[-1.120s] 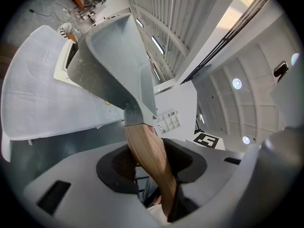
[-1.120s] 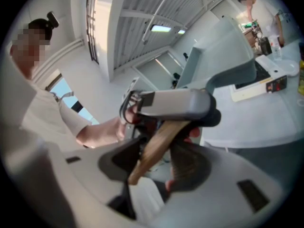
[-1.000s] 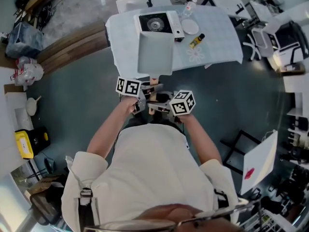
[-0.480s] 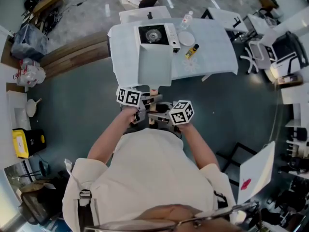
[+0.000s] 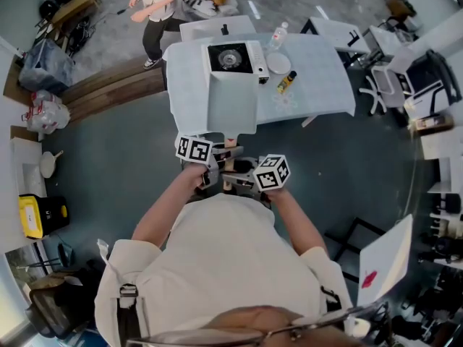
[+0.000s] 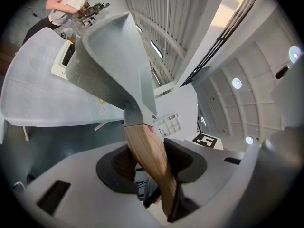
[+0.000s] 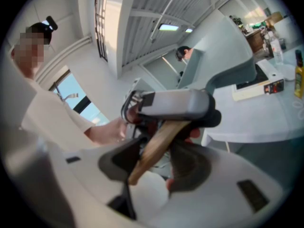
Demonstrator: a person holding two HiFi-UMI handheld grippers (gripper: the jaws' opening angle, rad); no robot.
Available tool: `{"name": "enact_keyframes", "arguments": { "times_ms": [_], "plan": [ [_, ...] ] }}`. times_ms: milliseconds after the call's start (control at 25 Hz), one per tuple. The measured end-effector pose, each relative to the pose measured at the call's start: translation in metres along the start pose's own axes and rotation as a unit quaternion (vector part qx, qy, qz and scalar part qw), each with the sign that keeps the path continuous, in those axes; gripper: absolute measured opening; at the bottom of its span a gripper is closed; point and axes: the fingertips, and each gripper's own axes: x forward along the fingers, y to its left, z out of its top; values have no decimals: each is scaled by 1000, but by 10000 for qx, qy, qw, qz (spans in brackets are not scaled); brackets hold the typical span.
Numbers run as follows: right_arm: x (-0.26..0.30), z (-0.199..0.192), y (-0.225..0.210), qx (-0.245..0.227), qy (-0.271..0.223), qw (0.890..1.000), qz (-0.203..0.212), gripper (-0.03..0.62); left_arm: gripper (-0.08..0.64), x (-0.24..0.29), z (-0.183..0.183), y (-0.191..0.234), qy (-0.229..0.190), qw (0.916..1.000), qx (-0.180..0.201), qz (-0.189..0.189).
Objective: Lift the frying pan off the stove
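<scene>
The grey square frying pan [image 5: 231, 96] hangs in the air in front of the table, clear of the portable stove [image 5: 233, 56], whose burner is bare. Its wooden handle [image 5: 229, 144] points back at me. In the left gripper view the pan [image 6: 111, 70] rises from the handle [image 6: 147, 156], and my left gripper [image 6: 149, 158] is shut on that handle. My right gripper [image 7: 154, 160] comes in from the other side and is shut on the same handle [image 7: 159, 141] near its end. In the head view the left gripper [image 5: 213, 168] and right gripper [image 5: 237, 170] meet close to my chest.
The table [image 5: 325, 85] has a white cloth, with a white plate [image 5: 278, 62], a yellow bottle [image 5: 287, 82] and a water bottle [image 5: 277, 33] right of the stove. A person [image 5: 155, 6] stands beyond its far left corner. Chairs and desks crowd the right side.
Both grippers keep their hold on the handle and the pan has barely shifted. A person has walked into view behind the table's far left corner.
</scene>
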Motion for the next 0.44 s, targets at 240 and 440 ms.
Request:
{"name": "enact_keyframes", "arguments": {
  "times_ms": [240,440],
  "plan": [
    [5,3,0,-26,-21,10000,-3,210,187,-5,3,2,11,10000,47,27],
    [7,7,0,-24,-56,10000,5,210,187,-7,6,2,16,10000,54,26]
  ]
}}
